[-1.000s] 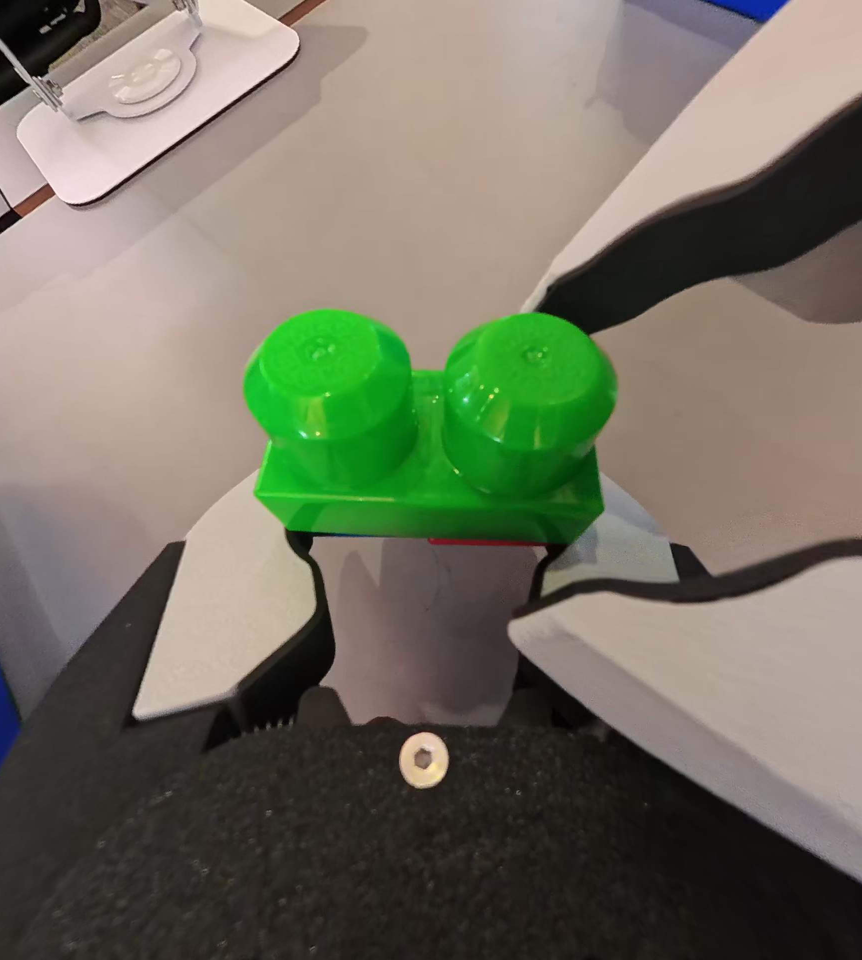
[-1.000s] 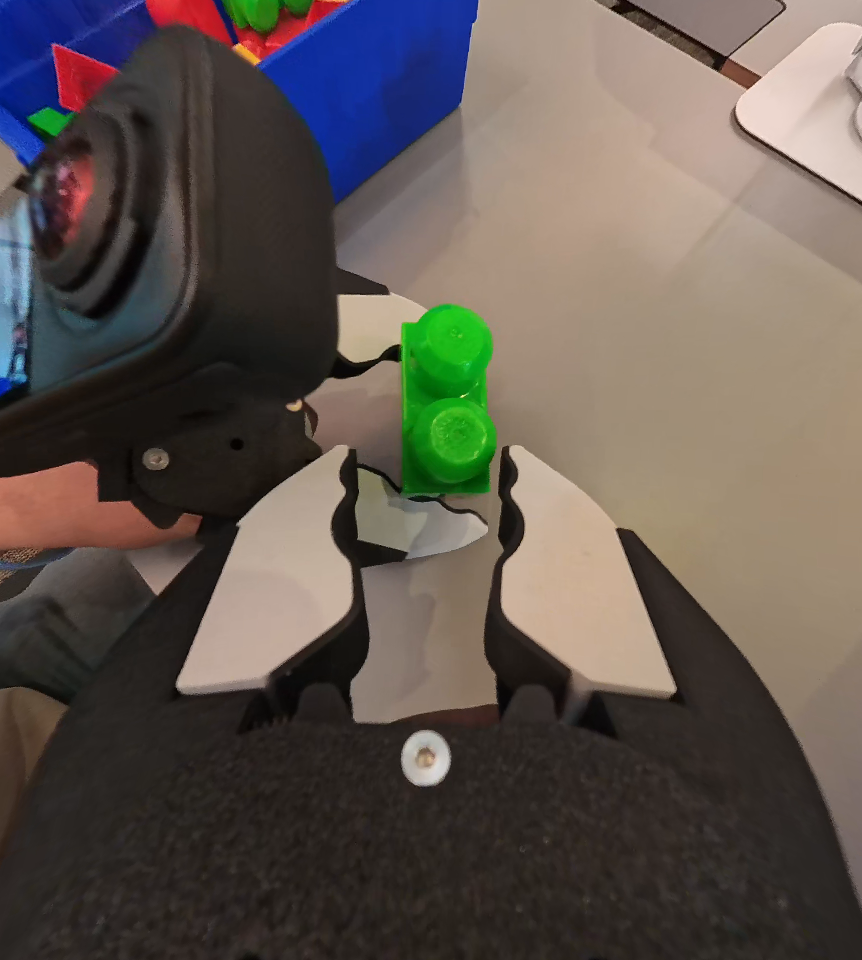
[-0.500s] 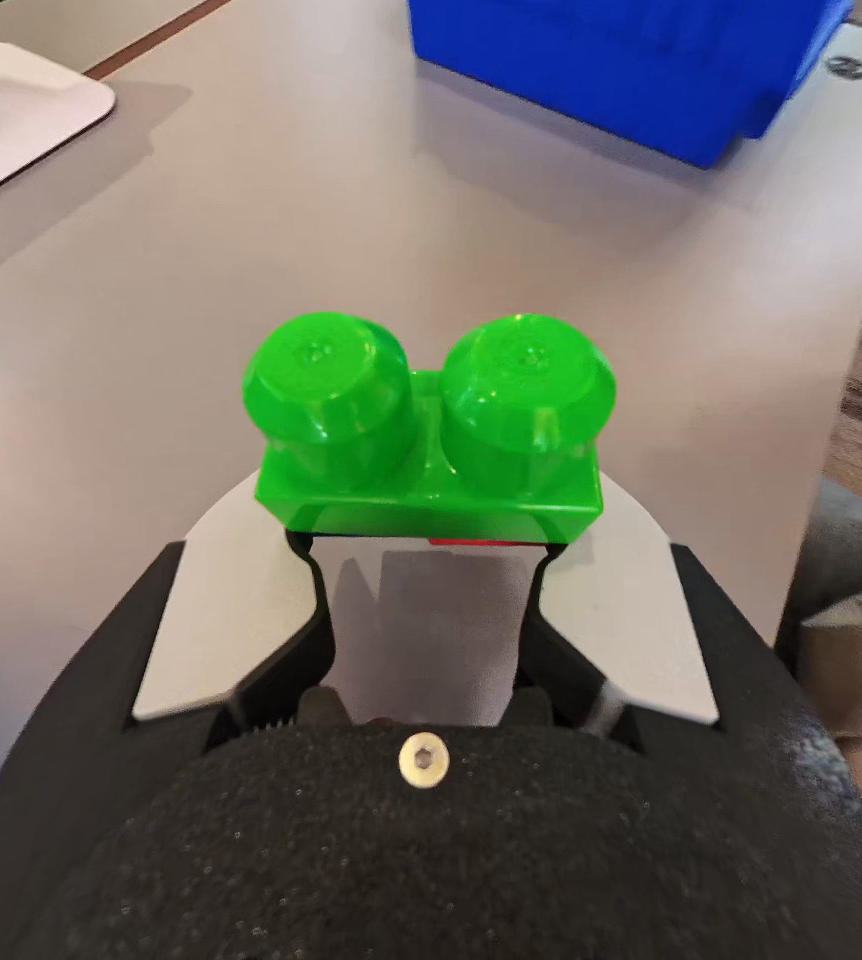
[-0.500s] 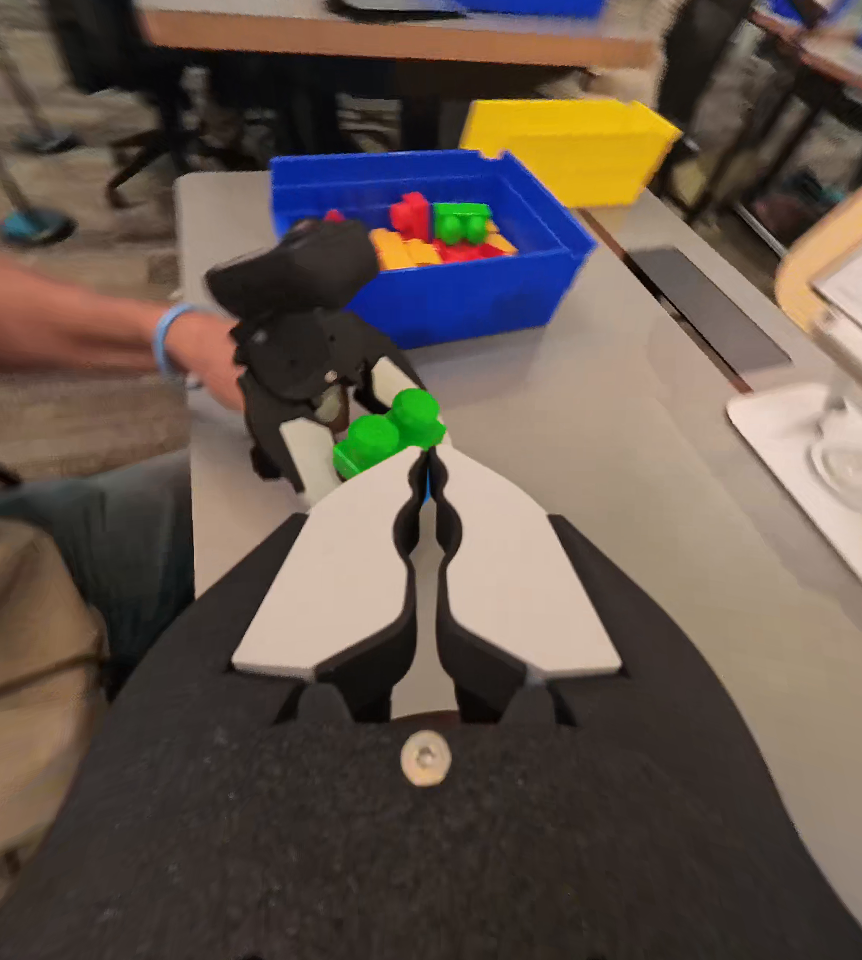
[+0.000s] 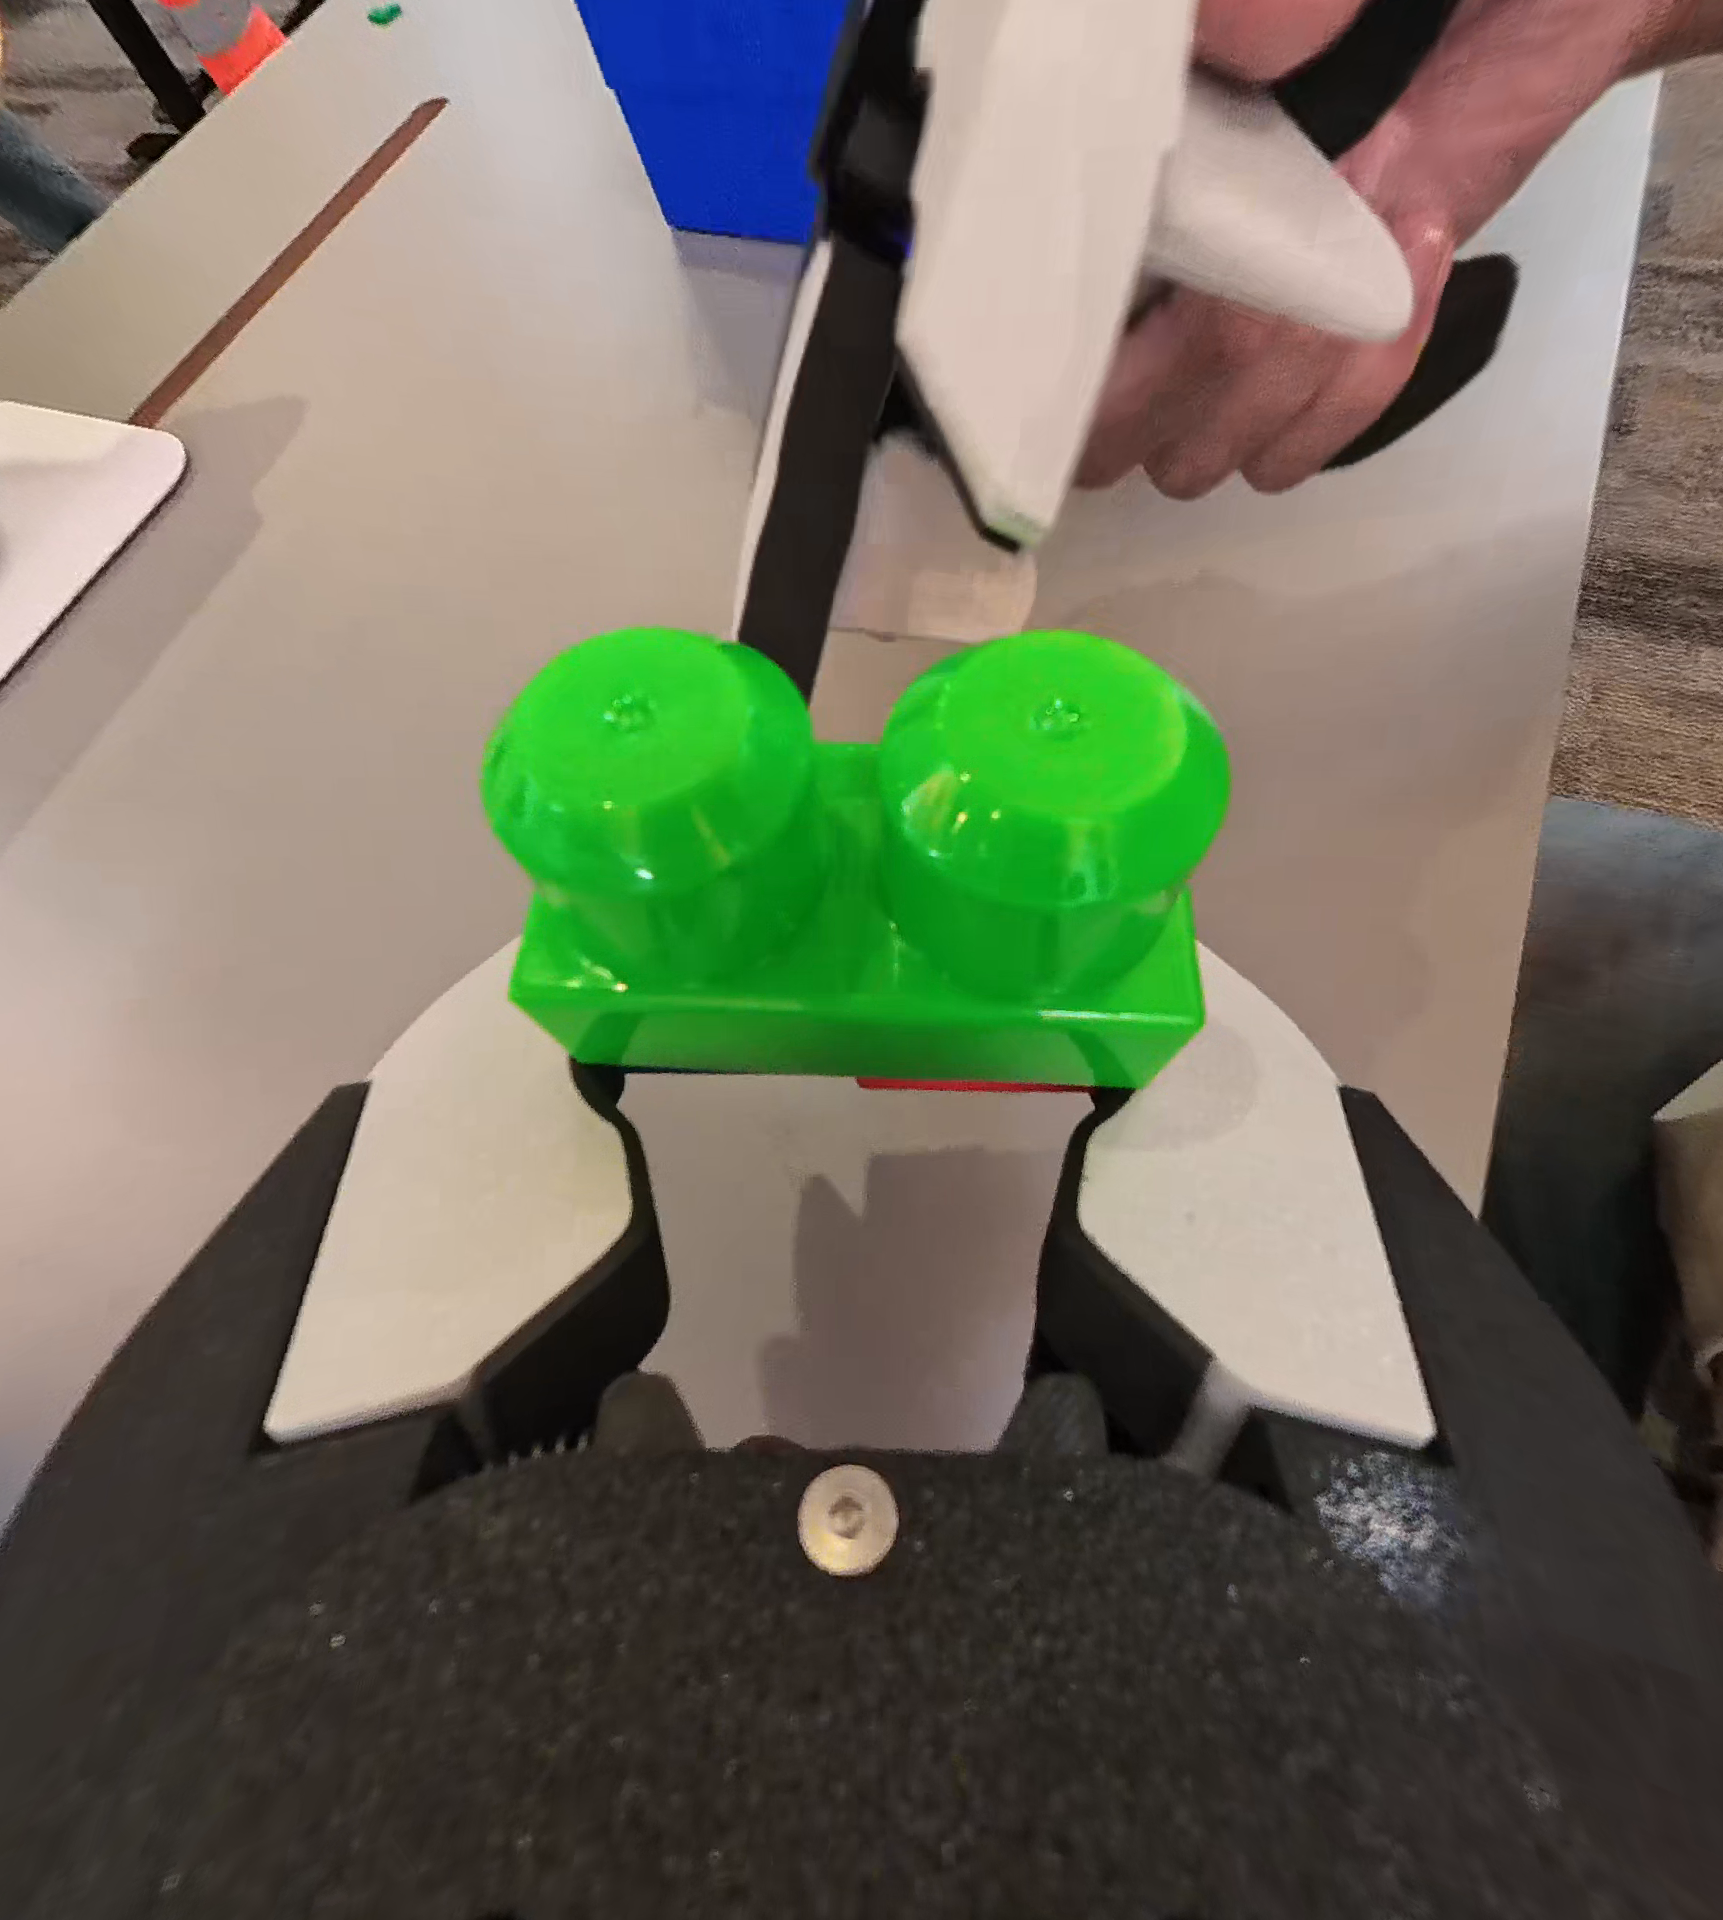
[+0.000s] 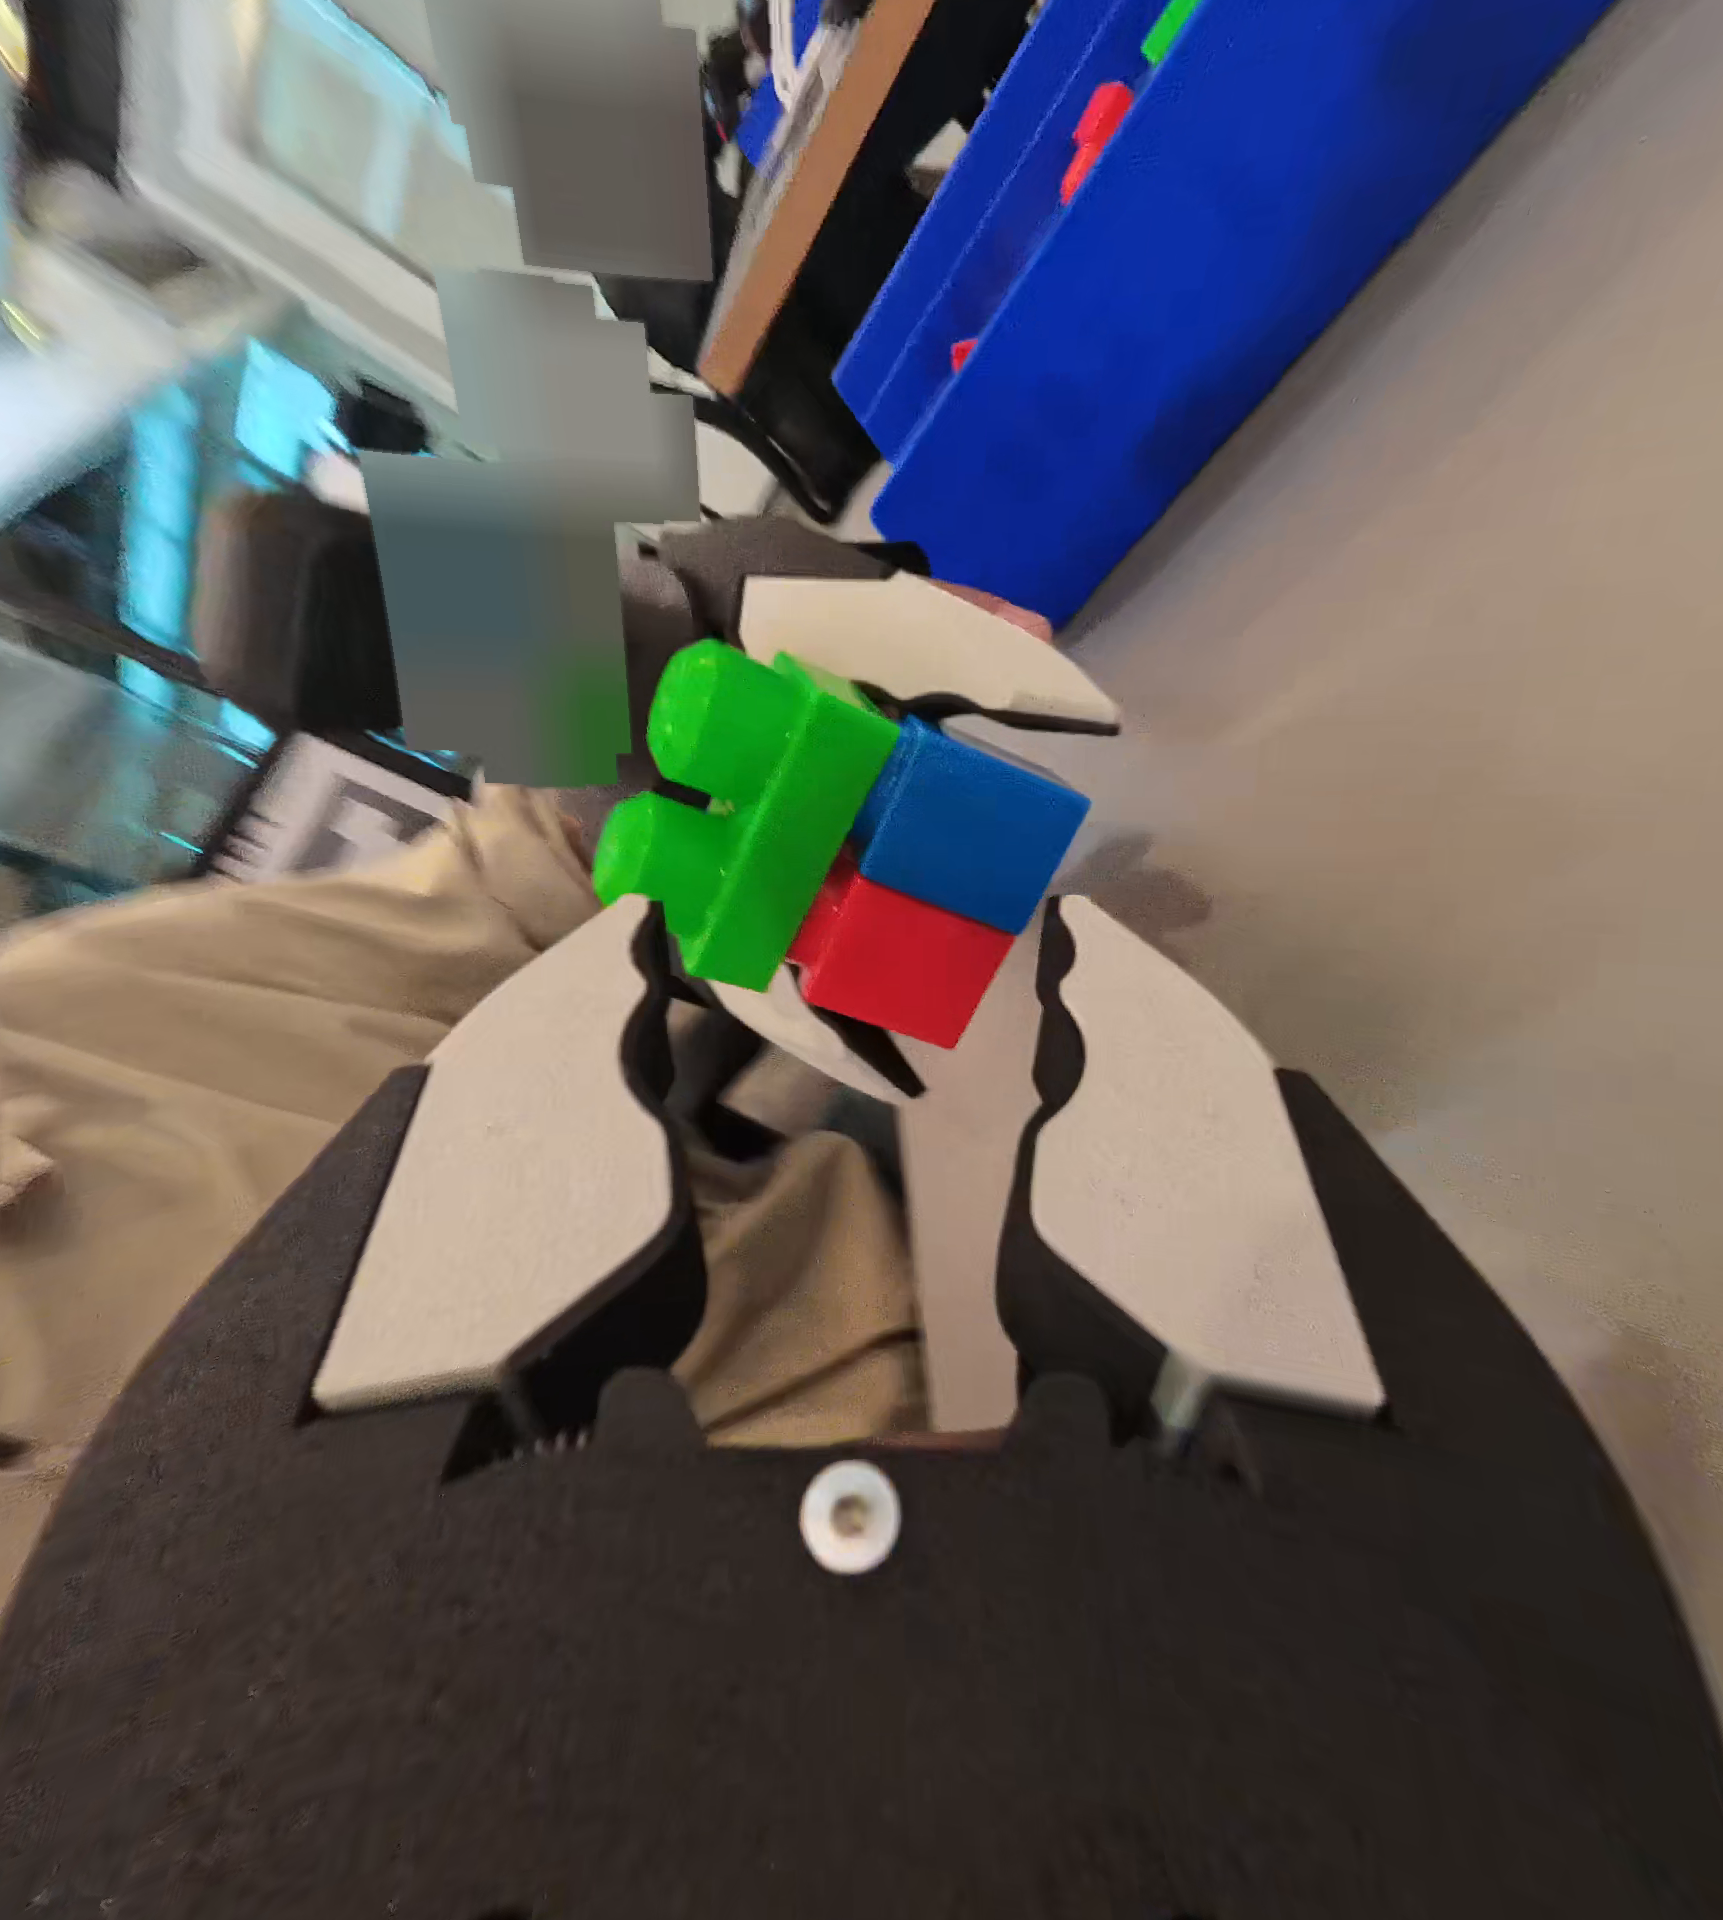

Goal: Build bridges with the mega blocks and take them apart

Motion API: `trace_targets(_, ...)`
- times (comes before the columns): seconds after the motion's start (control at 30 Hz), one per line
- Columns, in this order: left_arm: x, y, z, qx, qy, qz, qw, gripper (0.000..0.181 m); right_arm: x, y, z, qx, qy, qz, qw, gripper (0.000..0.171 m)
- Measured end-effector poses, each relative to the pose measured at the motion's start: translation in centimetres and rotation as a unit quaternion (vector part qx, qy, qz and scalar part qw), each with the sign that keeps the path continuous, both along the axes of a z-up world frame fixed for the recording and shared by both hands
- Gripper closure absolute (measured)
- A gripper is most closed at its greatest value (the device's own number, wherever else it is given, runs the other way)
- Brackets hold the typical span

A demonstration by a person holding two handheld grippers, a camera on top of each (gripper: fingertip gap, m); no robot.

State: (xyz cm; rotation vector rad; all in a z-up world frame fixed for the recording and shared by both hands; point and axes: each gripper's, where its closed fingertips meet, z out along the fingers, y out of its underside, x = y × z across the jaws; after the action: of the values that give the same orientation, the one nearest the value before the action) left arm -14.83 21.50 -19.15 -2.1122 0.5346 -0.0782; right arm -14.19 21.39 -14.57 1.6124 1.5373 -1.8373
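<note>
No legible writing shows on the blocks. The left gripper (image 5: 852,1081) clamps a glossy green two-stud block (image 5: 852,852) capping one blue block (image 6: 971,821) and one red block (image 6: 898,961). The right gripper (image 6: 841,914) stands open, empty.

This looks like an office or lab workroom. A long pale grey counter (image 5: 483,520) with a brown seam strip carries a blue plastic bin (image 6: 1200,312) of coloured toy blocks and a white stand base (image 5: 26,499). Patterned carpet (image 5: 1719,416) covers the floor beside it, and more desks and glass partitions show, blurred, in the right wrist view
</note>
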Motion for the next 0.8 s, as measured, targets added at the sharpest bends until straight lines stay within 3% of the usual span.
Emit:
trace_targets(0.13, 0.2, -0.1, -0.2, 0.0, 0.015, -0.005, 1.0, 0.092, 0.0, -0.3, 0.2, -0.097, -0.047, 0.005, 0.994, 0.105)
trace_targets(0.8, 0.8, 1.1, -1.2, -0.011, 0.057, -0.013, 0.998, 0.093, -1.0, -1.5, -3.1, -0.081, -0.1, -0.018, 0.992, 0.078)
